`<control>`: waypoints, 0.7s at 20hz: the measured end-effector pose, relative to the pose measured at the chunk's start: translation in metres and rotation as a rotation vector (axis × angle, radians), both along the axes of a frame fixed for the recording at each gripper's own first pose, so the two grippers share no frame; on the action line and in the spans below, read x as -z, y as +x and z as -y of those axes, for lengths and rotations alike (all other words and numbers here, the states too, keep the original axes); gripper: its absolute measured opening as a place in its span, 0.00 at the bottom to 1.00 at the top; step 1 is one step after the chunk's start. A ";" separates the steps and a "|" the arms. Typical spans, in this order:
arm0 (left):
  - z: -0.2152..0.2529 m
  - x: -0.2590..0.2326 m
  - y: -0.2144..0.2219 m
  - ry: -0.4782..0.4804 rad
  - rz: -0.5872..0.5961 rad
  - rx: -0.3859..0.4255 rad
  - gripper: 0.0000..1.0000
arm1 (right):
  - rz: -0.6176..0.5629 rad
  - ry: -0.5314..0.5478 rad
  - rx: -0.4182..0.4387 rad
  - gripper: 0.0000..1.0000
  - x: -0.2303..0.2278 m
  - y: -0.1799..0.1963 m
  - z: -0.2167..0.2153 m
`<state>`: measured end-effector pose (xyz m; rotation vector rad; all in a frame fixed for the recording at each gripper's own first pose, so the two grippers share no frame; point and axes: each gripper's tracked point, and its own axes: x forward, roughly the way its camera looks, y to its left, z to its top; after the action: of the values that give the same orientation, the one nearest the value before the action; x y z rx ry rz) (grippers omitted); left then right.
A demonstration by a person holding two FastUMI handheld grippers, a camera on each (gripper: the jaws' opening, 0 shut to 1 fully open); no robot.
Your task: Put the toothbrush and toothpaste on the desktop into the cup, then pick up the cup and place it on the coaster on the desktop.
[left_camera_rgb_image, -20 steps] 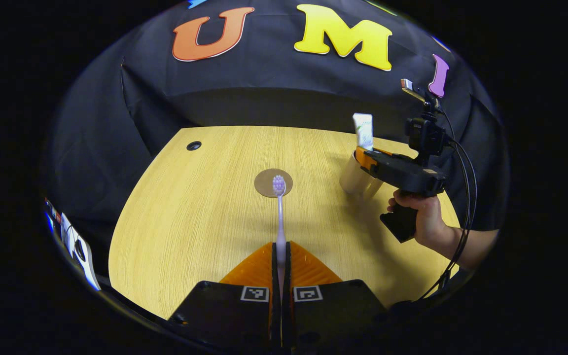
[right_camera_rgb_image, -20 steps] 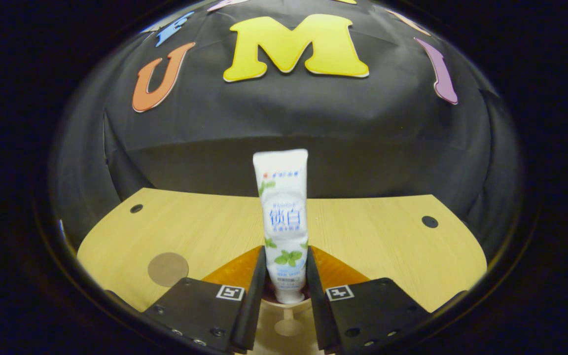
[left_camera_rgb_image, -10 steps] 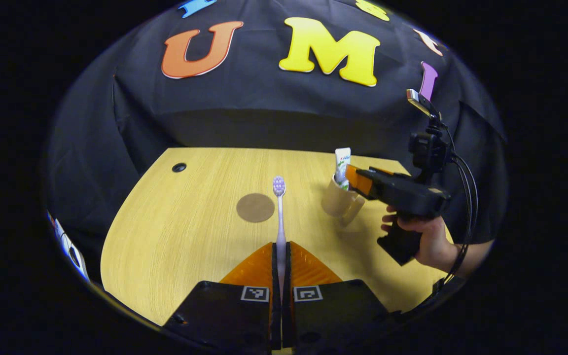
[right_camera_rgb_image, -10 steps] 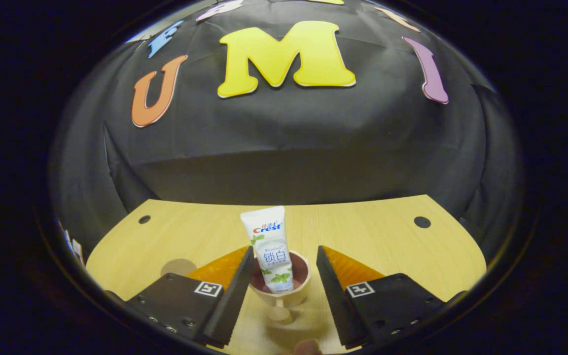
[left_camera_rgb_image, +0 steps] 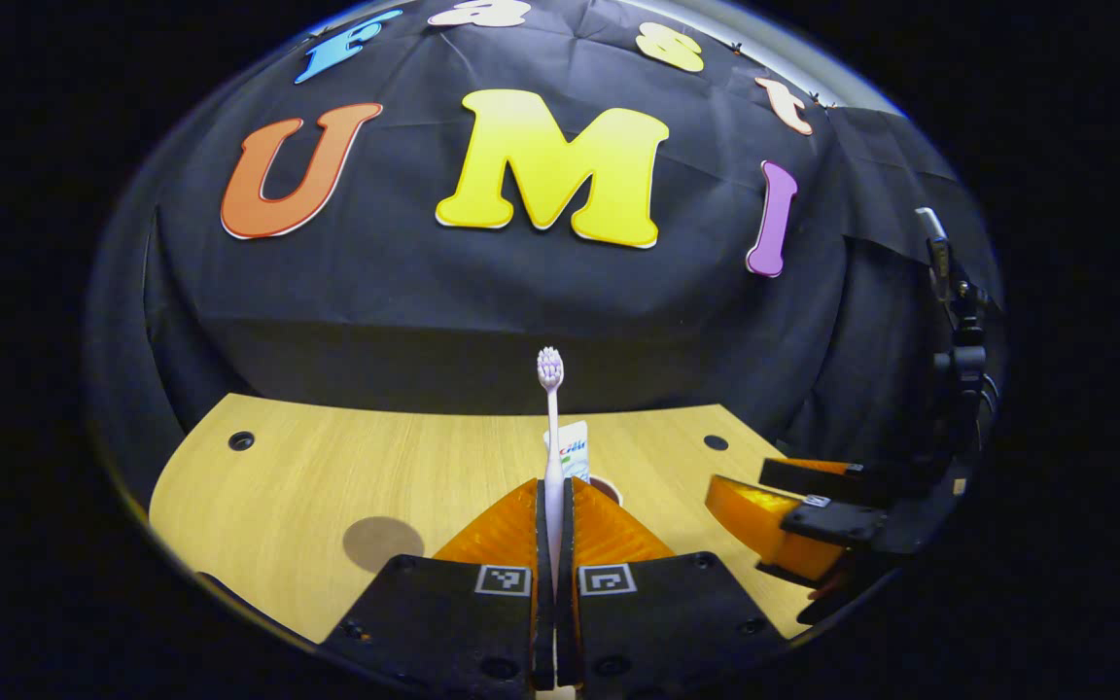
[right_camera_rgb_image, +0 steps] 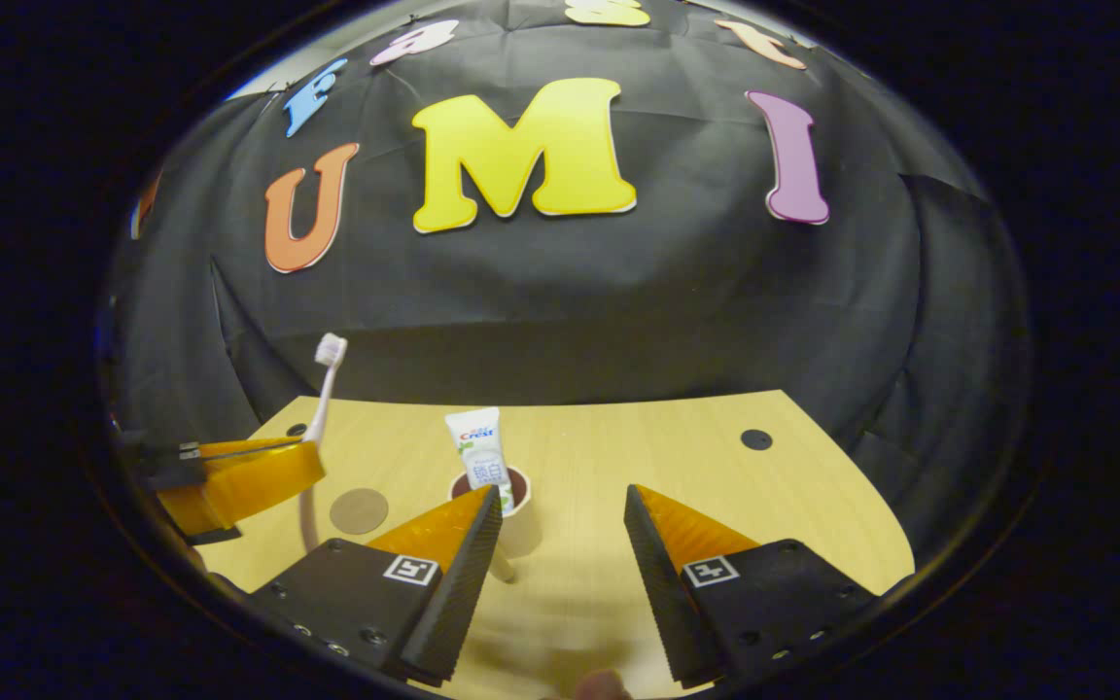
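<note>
One toothbrush (left_camera_rgb_image: 550,428) clamped in left tool (left_camera_rgb_image: 554,506), one toothpaste (right_camera_rgb_image: 482,457) in cup (right_camera_rgb_image: 517,525), right tool (right_camera_rgb_image: 560,506) apart.

Wall: black cloth (left_camera_rgb_image: 521,292) hangs creased behind the desk, from 9 to 3 o'clock in both views.
Desk: pale wood-grain desk (right_camera_rgb_image: 667,467) with a curved near edge.
Holes: dark round holes (right_camera_rgb_image: 755,439) near the far corners, at about 10 and 2 o'clock.
Light: falls from above, leaving soft shadows on the wood.
</note>
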<state>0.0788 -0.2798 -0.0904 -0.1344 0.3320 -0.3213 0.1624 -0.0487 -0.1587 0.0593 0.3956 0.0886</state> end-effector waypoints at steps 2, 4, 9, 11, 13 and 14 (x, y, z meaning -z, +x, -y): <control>0.016 0.002 0.020 -0.024 0.045 0.001 0.04 | -0.007 -0.014 0.010 0.75 0.001 -0.010 0.020; 0.032 0.001 0.038 -0.030 0.094 0.001 0.04 | -0.011 -0.039 0.025 0.75 0.005 -0.016 0.039; 0.054 0.013 0.077 -0.014 0.182 -0.014 0.04 | -0.076 -0.055 0.067 0.75 0.030 -0.026 0.077; 0.057 0.019 0.087 -0.017 0.197 -0.037 0.04 | -0.100 -0.059 0.083 0.75 0.038 -0.029 0.090; 0.059 0.026 0.093 -0.017 0.194 -0.062 0.04 | -0.113 -0.066 0.094 0.75 0.043 -0.030 0.101; 0.059 0.031 0.093 -0.016 0.188 -0.073 0.04 | -0.118 -0.069 0.098 0.75 0.045 -0.031 0.105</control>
<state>0.1714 -0.3385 -0.1216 -0.1308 0.1376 -0.2619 0.1315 -0.1538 -0.2038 0.0160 0.5127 -0.0257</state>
